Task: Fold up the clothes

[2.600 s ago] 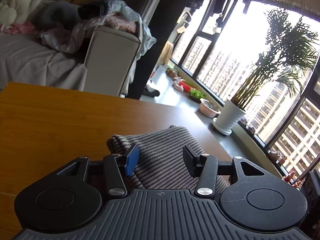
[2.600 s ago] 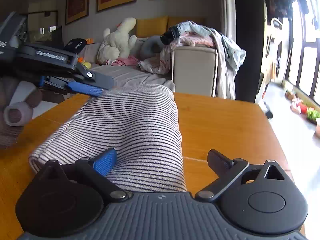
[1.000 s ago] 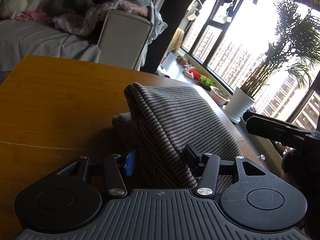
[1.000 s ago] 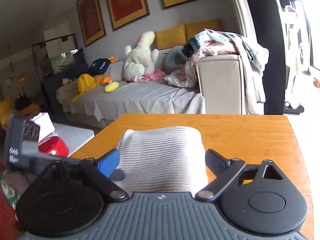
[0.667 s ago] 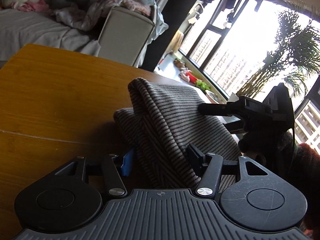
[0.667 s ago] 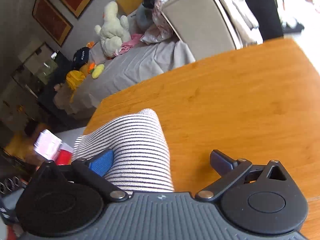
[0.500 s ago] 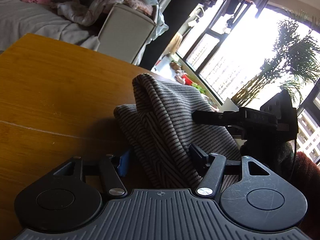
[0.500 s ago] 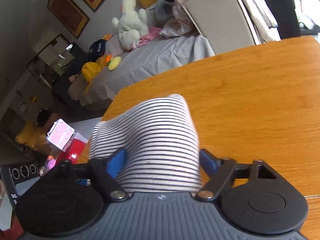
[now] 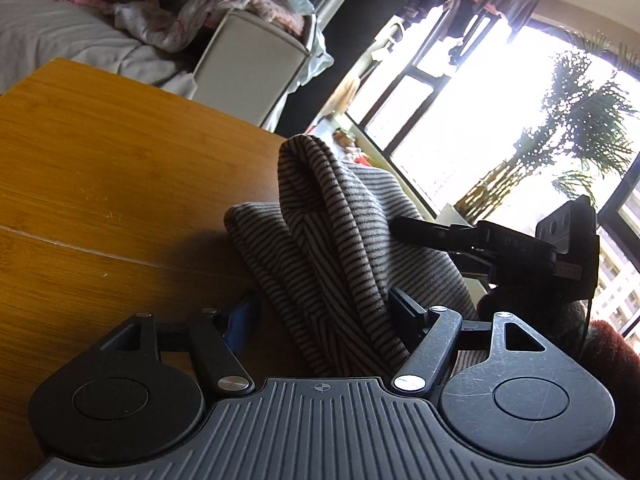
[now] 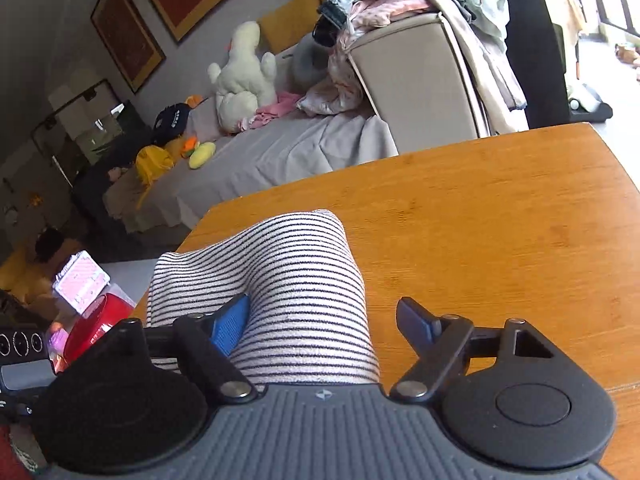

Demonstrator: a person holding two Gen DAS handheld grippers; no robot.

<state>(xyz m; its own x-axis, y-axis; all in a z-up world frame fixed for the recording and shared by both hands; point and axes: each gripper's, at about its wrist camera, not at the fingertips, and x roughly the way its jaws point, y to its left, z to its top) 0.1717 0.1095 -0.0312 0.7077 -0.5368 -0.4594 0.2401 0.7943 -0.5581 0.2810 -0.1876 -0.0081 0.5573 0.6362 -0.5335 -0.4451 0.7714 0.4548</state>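
Left tongs (image 9: pixel 320 312) spread wide around a raised fold of the striped garment (image 9: pixel 340 240), not pinching it. Garment bunched on the wooden bench (image 9: pixel 100 168), one fold standing up. Right tongs (image 10: pixel 324 320) also spread, garment between the fingers, only the blue one touching cloth. Looks like mid-fold. Next: lay that raised fold down flat and neat.

Both cameras sit low and close over the wooden table (image 9: pixel 100 168): left wrist faces the windows, right wrist the sofa. Both share the striped garment (image 10: pixel 296 300).
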